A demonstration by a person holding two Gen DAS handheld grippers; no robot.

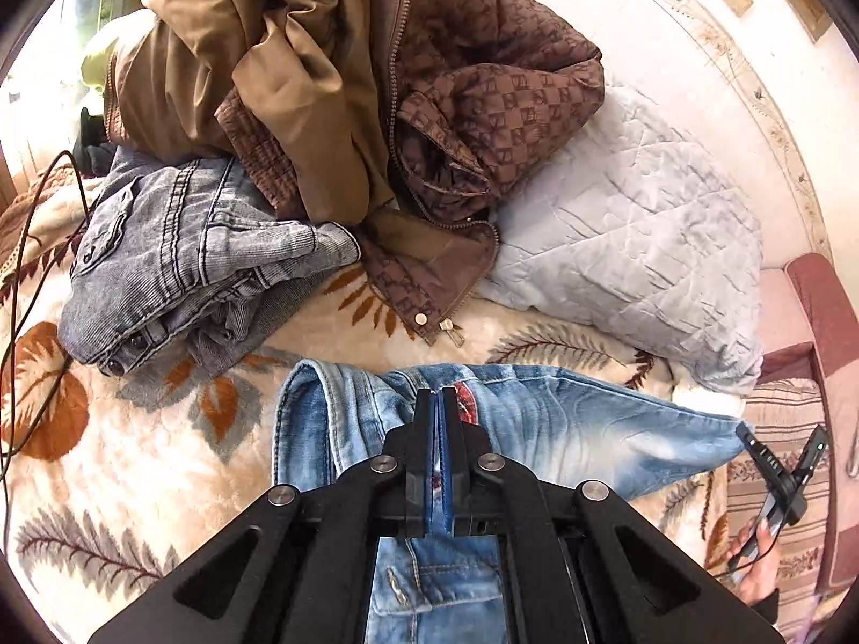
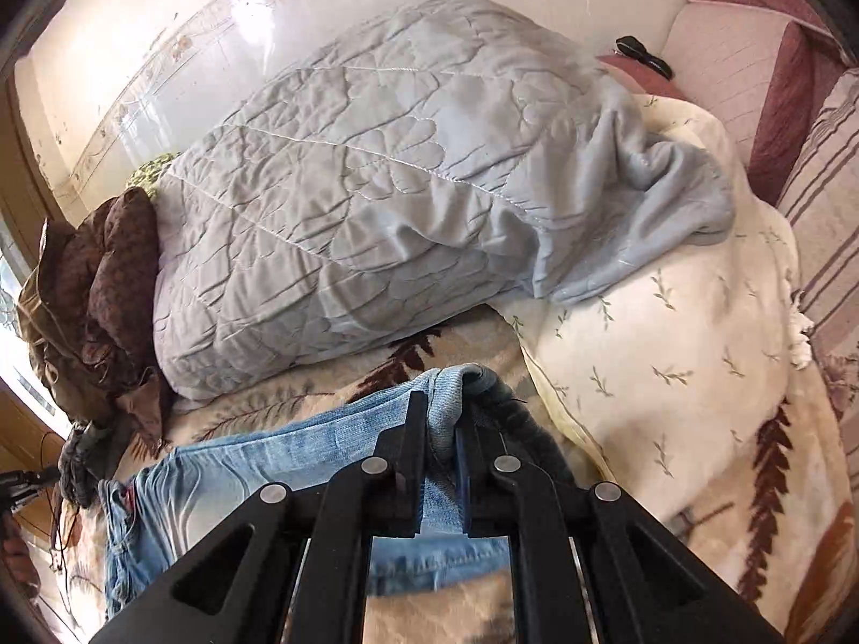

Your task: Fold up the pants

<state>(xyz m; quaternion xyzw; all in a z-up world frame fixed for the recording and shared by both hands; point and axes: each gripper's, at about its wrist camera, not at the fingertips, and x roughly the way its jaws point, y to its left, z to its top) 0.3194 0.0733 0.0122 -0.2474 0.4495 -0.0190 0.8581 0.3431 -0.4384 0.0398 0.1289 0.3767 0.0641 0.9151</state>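
Light blue jeans (image 1: pixel 563 424) lie stretched across a cream leaf-patterned blanket (image 1: pixel 134 461). My left gripper (image 1: pixel 441 394) is shut on the jeans at the waist end, near a red patch. My right gripper (image 2: pixel 443 408) is shut on the jeans (image 2: pixel 279 456) at the leg end, with the hem bunched between its fingers. The right gripper also shows in the left wrist view (image 1: pixel 778 461) at the far right end of the jeans. The left gripper's tip shows at the left edge of the right wrist view (image 2: pixel 21 483).
A grey folded pair of jeans (image 1: pixel 182 263) and a brown jacket heap (image 1: pixel 376 80) lie behind. A pale blue quilted pillow (image 2: pixel 376 188) and a cream cover (image 2: pixel 671 349) lie near the wall. A black cable (image 1: pixel 32 268) runs at left. A striped cushion (image 2: pixel 827 225) is at right.
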